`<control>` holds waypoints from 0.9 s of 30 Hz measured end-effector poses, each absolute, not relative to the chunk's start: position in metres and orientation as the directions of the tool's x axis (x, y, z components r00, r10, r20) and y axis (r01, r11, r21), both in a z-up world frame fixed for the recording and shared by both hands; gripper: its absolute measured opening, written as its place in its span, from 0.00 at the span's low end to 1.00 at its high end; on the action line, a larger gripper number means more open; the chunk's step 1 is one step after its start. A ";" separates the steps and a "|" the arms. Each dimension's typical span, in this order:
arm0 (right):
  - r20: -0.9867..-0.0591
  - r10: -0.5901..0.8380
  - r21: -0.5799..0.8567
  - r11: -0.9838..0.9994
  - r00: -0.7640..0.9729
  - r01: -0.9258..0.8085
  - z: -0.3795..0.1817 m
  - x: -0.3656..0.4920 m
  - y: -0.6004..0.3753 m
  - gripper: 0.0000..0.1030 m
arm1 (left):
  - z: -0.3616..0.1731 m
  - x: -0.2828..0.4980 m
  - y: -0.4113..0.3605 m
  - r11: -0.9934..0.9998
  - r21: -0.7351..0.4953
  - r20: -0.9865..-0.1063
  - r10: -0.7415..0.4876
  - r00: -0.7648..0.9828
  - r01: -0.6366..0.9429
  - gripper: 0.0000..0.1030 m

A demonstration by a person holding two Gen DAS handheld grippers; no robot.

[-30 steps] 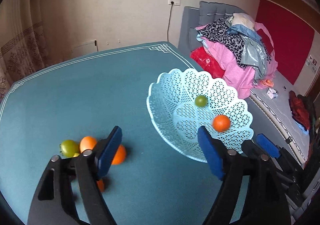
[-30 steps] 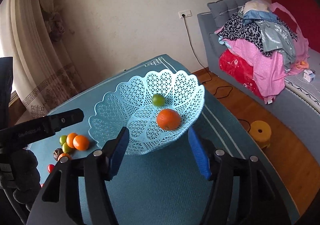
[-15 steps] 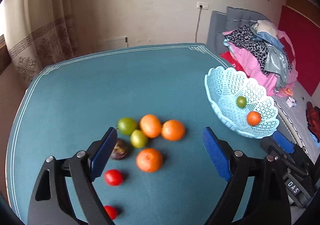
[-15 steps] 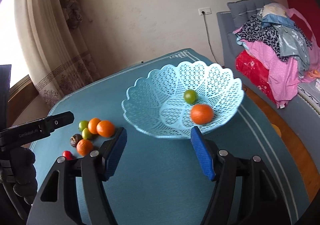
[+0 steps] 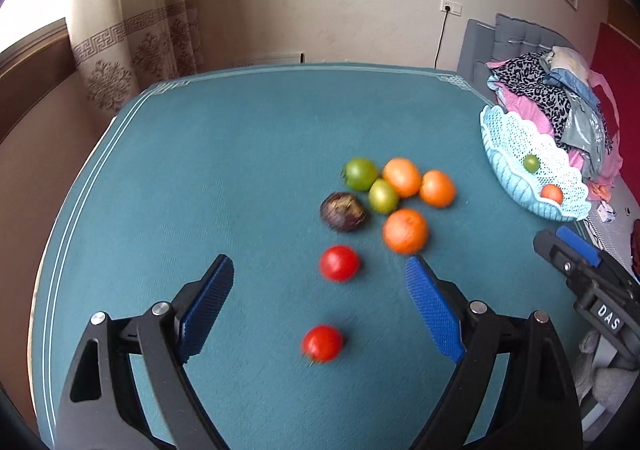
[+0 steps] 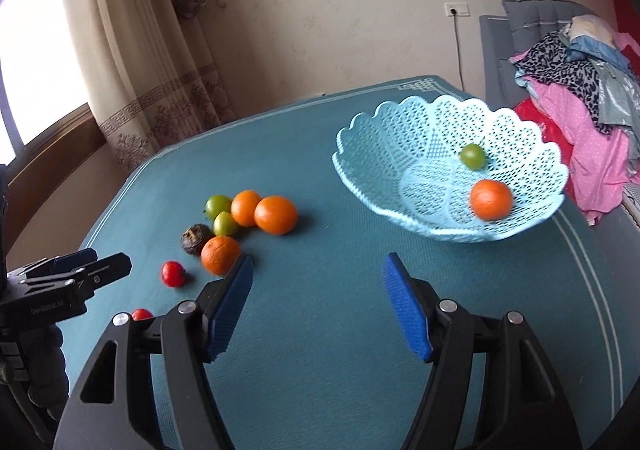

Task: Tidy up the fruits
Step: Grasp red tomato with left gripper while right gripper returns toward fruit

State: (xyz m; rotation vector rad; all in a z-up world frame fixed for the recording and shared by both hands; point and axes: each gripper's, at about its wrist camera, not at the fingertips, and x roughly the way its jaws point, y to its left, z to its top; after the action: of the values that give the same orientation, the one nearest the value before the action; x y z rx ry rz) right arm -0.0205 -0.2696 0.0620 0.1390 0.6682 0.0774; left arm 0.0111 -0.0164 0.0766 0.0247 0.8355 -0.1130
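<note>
A light blue lattice basket (image 6: 384, 138) (image 5: 504, 138) stands on the teal table and holds one orange (image 6: 491, 199) and one green fruit (image 6: 473, 156). A loose cluster lies on the cloth: three oranges (image 5: 405, 231), two green fruits (image 5: 360, 173), a dark wrinkled fruit (image 5: 343, 211) and two red tomatoes (image 5: 339, 263) (image 5: 322, 343). My left gripper (image 5: 318, 306) is open and empty above the tomatoes. My right gripper (image 6: 318, 302) is open and empty, between the cluster and the basket.
The table (image 5: 240, 154) has a white-lined edge at the left and far sides. A sofa piled with clothes (image 6: 580, 62) stands to the right behind the basket. A curtain (image 5: 132, 22) and a window are at the far left.
My left gripper has swung left, away from the basket, and now faces the fruit cluster. My right gripper has pulled back from the basket and turned left. Both stay open.
</note>
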 end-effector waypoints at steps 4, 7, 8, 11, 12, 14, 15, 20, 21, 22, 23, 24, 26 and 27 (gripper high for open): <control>-0.635 0.140 0.147 0.987 0.760 -0.058 0.056 -0.019 -0.253 0.65 | 0.063 0.002 -0.005 0.994 -0.017 -0.762 -0.084 0.642 0.109 0.86; -0.647 0.149 0.138 0.987 0.748 -0.077 0.052 -0.019 -0.242 0.66 | 0.053 -0.003 -0.003 0.994 -0.017 -0.774 -0.084 0.627 0.112 0.86; -0.651 0.149 0.136 0.988 0.745 -0.079 0.052 -0.018 -0.240 0.66 | 0.050 -0.004 -0.003 0.993 -0.018 -0.778 -0.085 0.622 0.113 0.86; -0.665 0.155 0.132 0.987 0.730 -0.089 0.047 -0.017 -0.232 0.66 | 0.039 -0.006 -0.002 0.993 -0.029 -0.792 -0.094 0.604 0.117 0.85; -0.671 0.155 0.129 0.987 0.725 -0.092 0.045 -0.017 -0.230 0.66 | 0.036 -0.007 -0.002 0.993 -0.030 -0.795 -0.096 0.600 0.118 0.84; -0.678 0.158 0.128 0.987 0.718 -0.096 0.044 -0.015 -0.228 0.66 | 0.030 -0.006 -0.002 0.992 -0.036 -0.801 -0.100 0.590 0.119 0.79; -0.682 0.161 0.129 0.987 0.714 -0.098 0.044 -0.014 -0.227 0.66 | 0.027 -0.006 -0.002 0.992 -0.039 -0.805 -0.102 0.584 0.120 0.75; -0.697 0.164 0.127 0.986 0.698 -0.105 0.040 -0.010 -0.220 0.66 | 0.017 -0.004 -0.002 0.991 -0.057 -0.813 -0.116 0.571 0.119 0.61; -0.699 0.165 0.126 0.986 0.696 -0.107 0.039 -0.009 -0.219 0.66 | 0.018 -0.005 -0.002 0.990 -0.062 -0.810 -0.124 0.573 0.127 0.55; -0.701 0.167 0.125 0.986 0.694 -0.111 0.038 -0.008 -0.218 0.66 | 0.018 -0.005 -0.002 0.989 -0.069 -0.809 -0.134 0.573 0.134 0.51; -0.704 0.168 0.124 0.986 0.690 -0.113 0.037 -0.006 -0.215 0.66 | 0.018 -0.006 -0.003 0.988 -0.072 -0.807 -0.140 0.573 0.139 0.49; -0.706 0.171 0.126 0.985 0.687 -0.116 0.036 -0.005 -0.214 0.66 | 0.018 -0.007 -0.005 0.986 -0.076 -0.805 -0.150 0.574 0.151 0.44; -0.709 0.175 0.123 0.985 0.683 -0.125 0.035 -0.002 -0.211 0.66 | 0.019 -0.008 -0.007 0.981 -0.088 -0.801 -0.171 0.574 0.170 0.35; -0.710 0.175 0.119 0.984 0.682 -0.130 0.034 -0.001 -0.209 0.66 | 0.020 -0.010 -0.008 0.979 -0.094 -0.797 -0.182 0.575 0.179 0.29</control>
State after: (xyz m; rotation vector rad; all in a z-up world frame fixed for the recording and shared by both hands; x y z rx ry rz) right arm -0.0010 -0.2091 0.0343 0.0604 0.8025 0.1713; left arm -0.0102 -0.0077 0.0202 -0.0035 0.9342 -0.2111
